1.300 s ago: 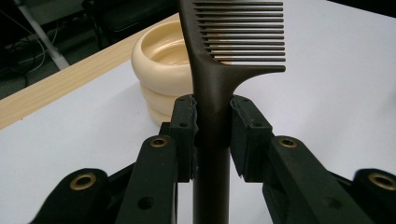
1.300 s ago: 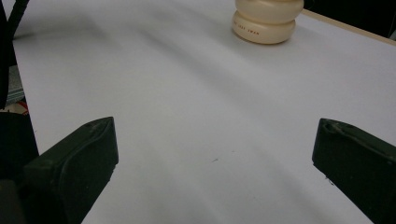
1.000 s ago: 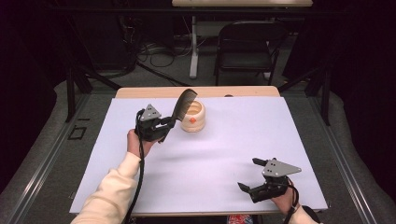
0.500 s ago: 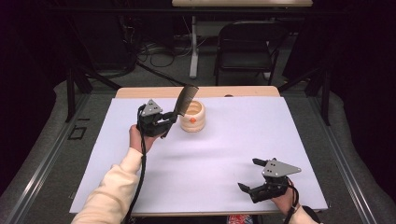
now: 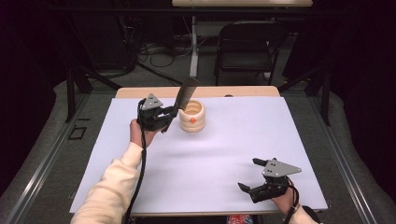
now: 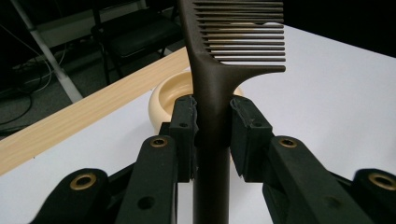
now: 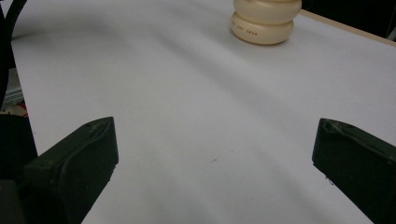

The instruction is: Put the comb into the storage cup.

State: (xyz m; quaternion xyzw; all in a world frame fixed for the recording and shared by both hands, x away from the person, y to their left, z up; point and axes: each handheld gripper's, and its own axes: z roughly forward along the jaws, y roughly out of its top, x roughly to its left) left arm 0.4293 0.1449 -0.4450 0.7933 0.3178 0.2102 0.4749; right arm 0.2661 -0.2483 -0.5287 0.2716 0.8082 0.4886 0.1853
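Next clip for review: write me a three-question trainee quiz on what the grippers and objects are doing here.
1. What does the left gripper hold?
2. True or false: the comb lies flat on the white table cover.
3. The right gripper is: A) clamped on the cream container; B) open near the table's front edge; C) holding the comb.

Key
1. A dark comb, gripped by its handle.
2. False: it is held tilted with its teeth end over the container.
3. B
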